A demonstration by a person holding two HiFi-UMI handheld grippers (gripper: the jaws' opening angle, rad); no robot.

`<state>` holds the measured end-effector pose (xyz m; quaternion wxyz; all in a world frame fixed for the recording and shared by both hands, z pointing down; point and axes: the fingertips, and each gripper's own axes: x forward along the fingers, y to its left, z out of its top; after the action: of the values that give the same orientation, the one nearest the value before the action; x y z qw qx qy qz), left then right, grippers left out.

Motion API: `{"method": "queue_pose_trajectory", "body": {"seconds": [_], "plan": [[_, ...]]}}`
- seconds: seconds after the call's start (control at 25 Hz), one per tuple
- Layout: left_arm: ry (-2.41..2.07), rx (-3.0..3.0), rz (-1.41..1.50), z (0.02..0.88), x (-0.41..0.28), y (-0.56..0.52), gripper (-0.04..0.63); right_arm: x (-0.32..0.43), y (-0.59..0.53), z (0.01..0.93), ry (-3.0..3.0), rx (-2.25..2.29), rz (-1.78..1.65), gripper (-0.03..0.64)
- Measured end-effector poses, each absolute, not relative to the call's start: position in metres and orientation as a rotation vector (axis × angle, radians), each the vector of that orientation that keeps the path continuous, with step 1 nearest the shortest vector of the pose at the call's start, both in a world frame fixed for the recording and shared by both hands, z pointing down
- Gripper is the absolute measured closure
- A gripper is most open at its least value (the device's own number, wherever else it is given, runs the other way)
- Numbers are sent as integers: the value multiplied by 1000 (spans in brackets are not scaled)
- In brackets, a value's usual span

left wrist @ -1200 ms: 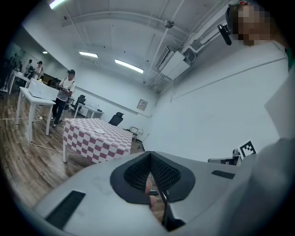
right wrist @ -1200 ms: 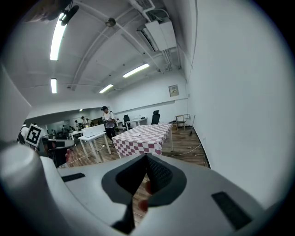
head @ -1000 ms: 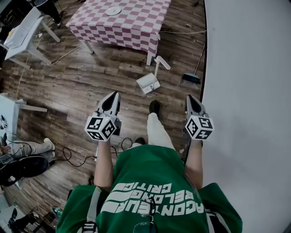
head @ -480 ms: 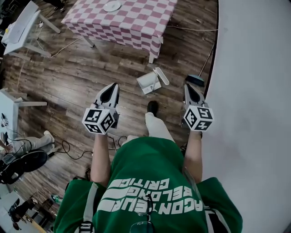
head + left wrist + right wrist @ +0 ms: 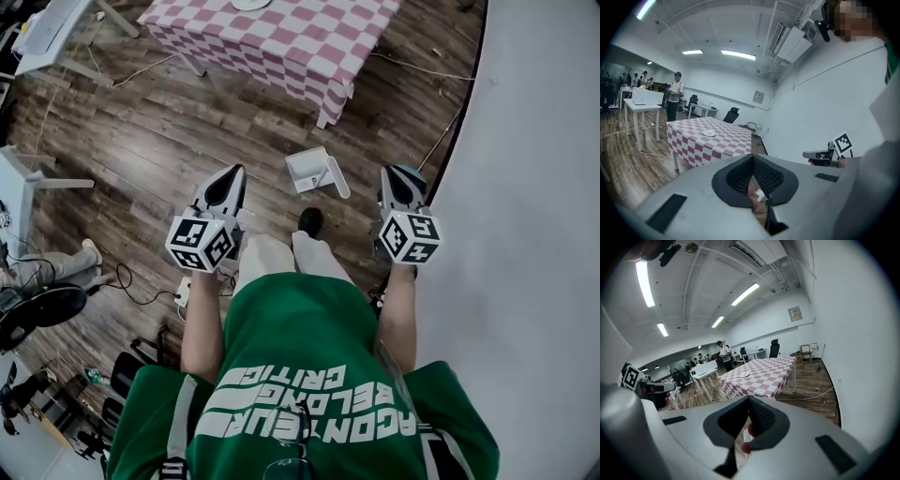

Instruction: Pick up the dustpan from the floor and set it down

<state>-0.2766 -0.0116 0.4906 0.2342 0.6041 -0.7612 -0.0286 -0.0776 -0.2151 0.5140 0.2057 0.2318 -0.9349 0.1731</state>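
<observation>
**Left gripper (image 5: 237,172) and right gripper (image 5: 388,175) closed, both empty**

White dustpan (image 5: 309,171) lies on the wooden floor (image 5: 169,141) between the two, just before the person's shoe (image 5: 309,222). If the jaws arrive closed like this, they would only push it away — or the shoe may kick it.

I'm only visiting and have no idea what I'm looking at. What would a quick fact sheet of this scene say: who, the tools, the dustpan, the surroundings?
who: a person in a green shirt, standing, seen from above
left gripper: jaws shut, holding nothing
right gripper: jaws shut, holding nothing, beside the white wall
dustpan: white, lying on the wooden floor ahead of the person's shoe, touched by neither gripper
table: checkered cloth, beyond the dustpan
stage: dustpan not yet picked up
</observation>
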Motion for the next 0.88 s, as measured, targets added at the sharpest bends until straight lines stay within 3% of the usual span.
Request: {"method": "queue_pose_trajectory", "body": {"seconds": [0.88], "plan": [[-2165, 1506, -197, 515, -323, 16, 601, -146, -203, 566, -2439, 363, 319, 614]]}}
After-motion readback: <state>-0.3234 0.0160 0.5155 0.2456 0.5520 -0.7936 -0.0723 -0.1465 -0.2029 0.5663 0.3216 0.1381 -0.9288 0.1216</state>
